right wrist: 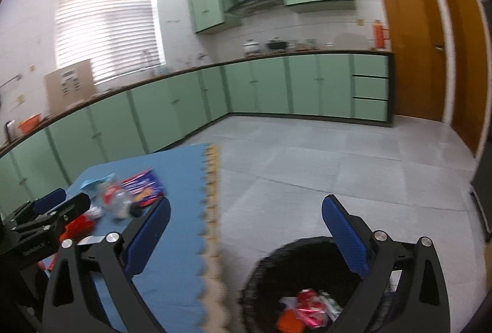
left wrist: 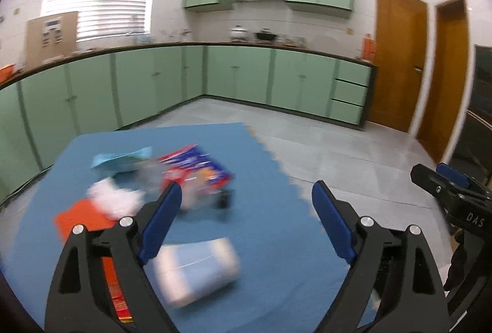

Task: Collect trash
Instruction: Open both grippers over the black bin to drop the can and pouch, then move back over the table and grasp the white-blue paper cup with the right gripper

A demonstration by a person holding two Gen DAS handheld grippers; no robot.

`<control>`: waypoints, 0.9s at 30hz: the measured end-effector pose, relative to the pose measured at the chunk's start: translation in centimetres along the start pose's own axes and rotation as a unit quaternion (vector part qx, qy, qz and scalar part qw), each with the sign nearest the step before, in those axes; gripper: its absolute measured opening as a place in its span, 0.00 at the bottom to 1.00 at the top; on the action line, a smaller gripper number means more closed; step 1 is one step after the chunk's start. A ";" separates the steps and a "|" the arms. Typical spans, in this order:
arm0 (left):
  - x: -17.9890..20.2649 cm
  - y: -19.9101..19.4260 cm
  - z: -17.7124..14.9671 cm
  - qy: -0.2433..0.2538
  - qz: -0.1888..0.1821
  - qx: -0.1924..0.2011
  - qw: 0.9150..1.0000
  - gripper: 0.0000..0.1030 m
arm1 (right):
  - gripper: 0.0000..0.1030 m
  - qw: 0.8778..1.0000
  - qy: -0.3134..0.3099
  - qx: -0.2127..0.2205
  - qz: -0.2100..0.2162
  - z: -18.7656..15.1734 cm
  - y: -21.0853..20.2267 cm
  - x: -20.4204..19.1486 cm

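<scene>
- Left wrist view looks down on a blue foam mat (left wrist: 276, 179) laid on a grey tiled floor, and every place below is given relative to that mat.
- Left gripper (left wrist: 246, 210) hangs over the near half of the mat with its jaws spread wide and nothing between the blue pads.
- A pale blue and white packet (left wrist: 196, 268), blurred, lies on the near part of the mat, below and between the jaws but not held.
- Further back on the mat sits a loose heap of trash: a red and blue snack bag (left wrist: 196, 167), a crumpled white tissue (left wrist: 113, 197), an orange scrap of paper (left wrist: 80, 219) and a light blue wrapper (left wrist: 120, 157).
- Right gripper (right wrist: 246, 225) also stands wide open and empty, placed off the mat's toothed right edge, over bare floor.
- A black mesh bin (right wrist: 264, 277) stands on the floor just right of that mat edge, under the right gripper; red, white, green and orange wrappers (right wrist: 307, 308) lie inside it.
- Green cabinets (left wrist: 153, 87) run along the walls beyond the far side of the mat.
</scene>
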State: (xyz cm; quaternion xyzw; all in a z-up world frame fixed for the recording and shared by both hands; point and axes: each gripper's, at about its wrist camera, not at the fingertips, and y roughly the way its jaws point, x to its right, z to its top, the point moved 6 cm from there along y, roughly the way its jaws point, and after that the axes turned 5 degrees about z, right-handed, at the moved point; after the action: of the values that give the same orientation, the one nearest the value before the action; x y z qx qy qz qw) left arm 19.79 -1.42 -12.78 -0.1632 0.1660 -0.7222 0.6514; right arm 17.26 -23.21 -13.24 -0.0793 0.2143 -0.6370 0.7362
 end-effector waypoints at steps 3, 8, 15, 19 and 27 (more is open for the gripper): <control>-4.1 -1.1 -0.9 -0.019 0.040 0.000 0.999 0.82 | 0.94 0.999 -0.019 -0.012 0.026 -0.8 1.6 -3.7; -9.5 -2.9 -2.4 -0.042 0.104 -0.003 0.994 0.82 | 0.94 0.996 -0.051 -0.040 0.068 -3.4 4.1 -10.0; -14.7 -4.4 -4.8 -0.065 0.151 -0.024 0.986 0.82 | 0.94 0.989 -0.095 -0.050 0.100 -6.3 6.1 -16.6; -16.7 -4.7 -5.9 -0.071 0.163 -0.030 0.984 0.82 | 0.94 0.989 -0.100 -0.054 0.095 -7.1 7.0 -17.7; -18.9 -4.9 -7.8 -0.082 0.173 -0.043 0.981 0.82 | 0.94 0.988 -0.113 -0.074 0.078 -8.3 8.5 -18.8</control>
State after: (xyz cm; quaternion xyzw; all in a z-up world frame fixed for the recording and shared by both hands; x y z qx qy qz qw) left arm 13.75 18.07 -17.88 -0.2187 0.1690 -0.5751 0.7700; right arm 19.71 -2.10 -19.92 -0.1881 0.1817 -0.5469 0.7953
